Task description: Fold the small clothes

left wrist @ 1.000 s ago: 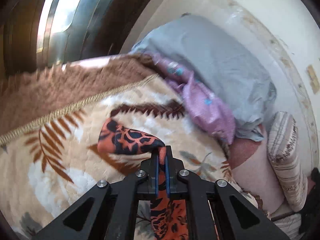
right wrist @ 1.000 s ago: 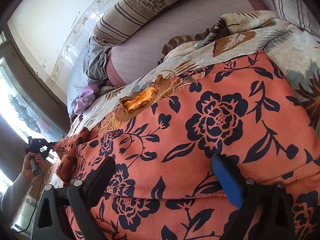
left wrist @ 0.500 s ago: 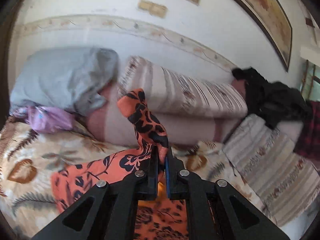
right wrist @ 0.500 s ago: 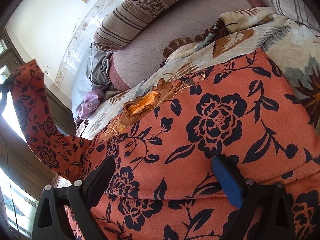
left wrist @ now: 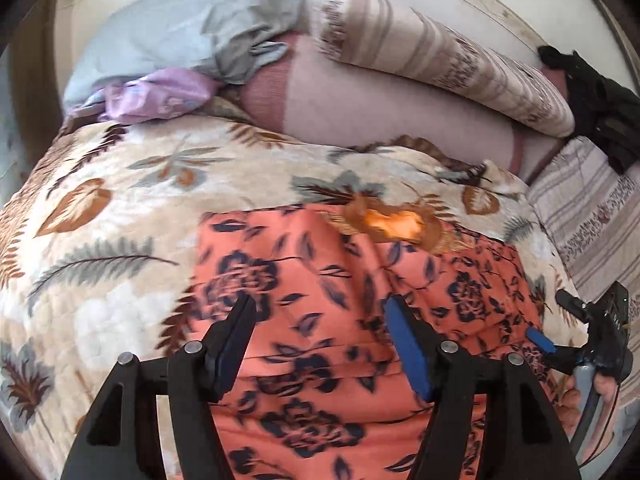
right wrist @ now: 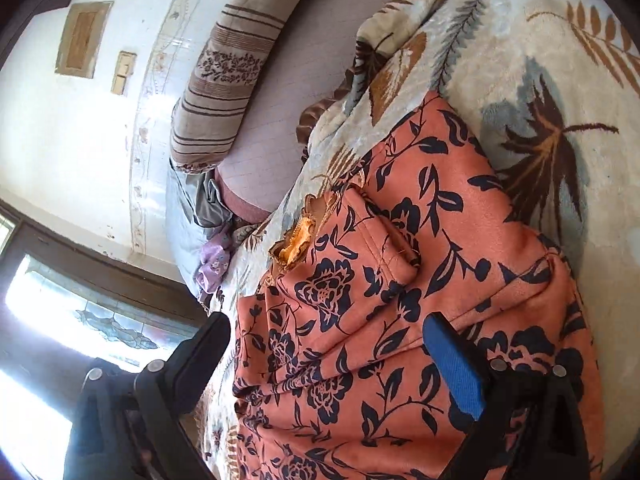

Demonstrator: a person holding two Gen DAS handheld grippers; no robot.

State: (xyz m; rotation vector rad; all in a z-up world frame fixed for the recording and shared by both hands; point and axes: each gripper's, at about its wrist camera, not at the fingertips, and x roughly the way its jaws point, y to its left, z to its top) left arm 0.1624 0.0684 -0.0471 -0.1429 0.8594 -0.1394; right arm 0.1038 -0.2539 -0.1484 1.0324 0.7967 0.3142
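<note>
An orange garment with dark blue flowers lies on a leaf-patterned blanket. A sleeve lies folded across its body. Its neck opening with a brown and gold collar points toward the pillows. My left gripper is open and empty just above the garment's left half. My right gripper is open and empty over the garment; it also shows in the left wrist view at the garment's right edge.
A striped bolster, a grey pillow and a crumpled lilac cloth lie at the back by the wall. A black item lies at the back right. A window is to the left.
My left gripper carried the sleeve up and across the garment, laid it on the body, then opened and let go. My right gripper stayed open and tilted.
</note>
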